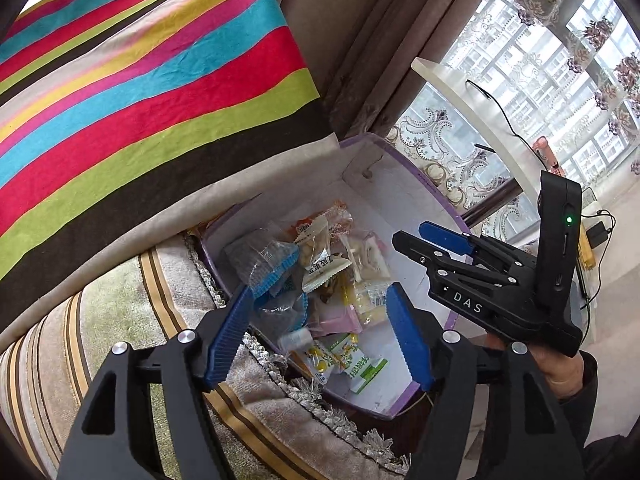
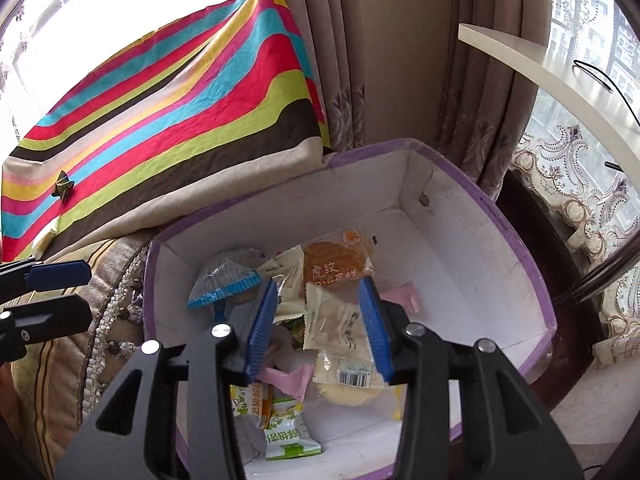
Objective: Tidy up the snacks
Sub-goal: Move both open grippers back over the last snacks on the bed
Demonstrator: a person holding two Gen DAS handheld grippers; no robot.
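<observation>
The snacks [image 2: 320,312] are heaped in the near-left part of a purple-rimmed box [image 2: 516,236] set beside a sofa [image 1: 120,320]. Both the left tongs [image 1: 320,332] and the right tongs [image 2: 318,328] are held spread above the heap, nothing pinched. The slick, overlapping wrappers could probably slip or be lifted two at once. "DAS" is read on the right tongs' body; an orange cake pack [image 2: 334,266] is marked "虎纹".

White letters "DAS" stand on the black body of the right gripper [image 1: 438,240], right of frame. The brown cake packet [image 2: 334,266] reads "虎纹" (its lower line is cut off).
</observation>
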